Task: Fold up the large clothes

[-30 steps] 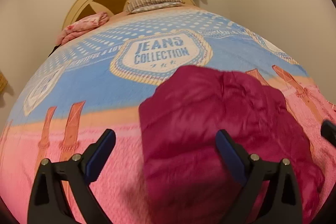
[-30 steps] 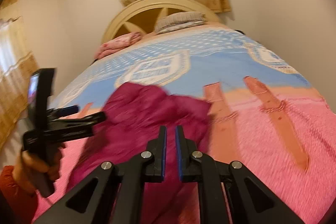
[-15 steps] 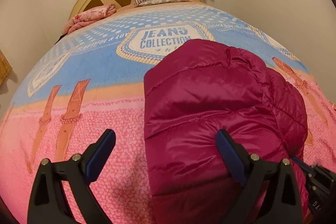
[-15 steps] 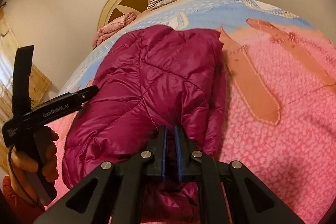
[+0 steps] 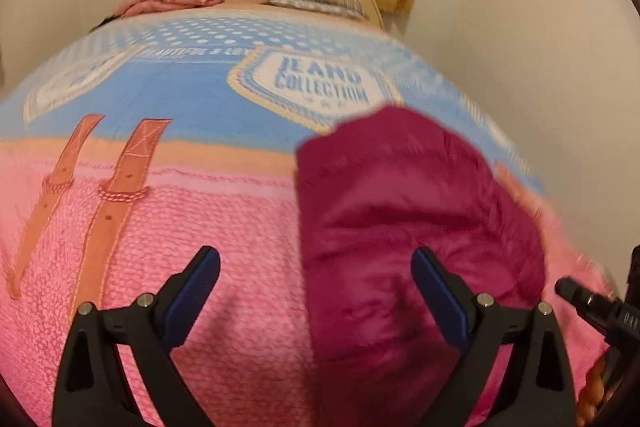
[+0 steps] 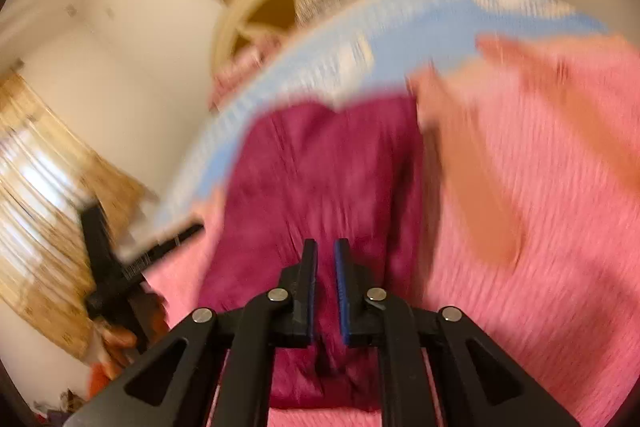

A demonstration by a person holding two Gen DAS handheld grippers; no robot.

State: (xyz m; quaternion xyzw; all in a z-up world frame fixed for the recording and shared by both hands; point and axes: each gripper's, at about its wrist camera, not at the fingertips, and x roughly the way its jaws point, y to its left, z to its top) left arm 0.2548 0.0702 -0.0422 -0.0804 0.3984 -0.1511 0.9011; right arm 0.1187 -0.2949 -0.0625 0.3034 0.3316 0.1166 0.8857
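Jacket [image 5: 404,227], a magenta quilted one, lies folded into a bundle on the bed [image 5: 200,227] in the left wrist view; the left claw [image 5: 316,279] stands wide apart with nothing in it, its right finger over the fabric. Bare pink blanket to its left gives room to smooth or shift the bundle. In the blurred right wrist view, the right claw [image 6: 326,267] has just been opening, a narrow empty gap over the jacket [image 6: 320,179]; it should draw back straight so the fold stays put.
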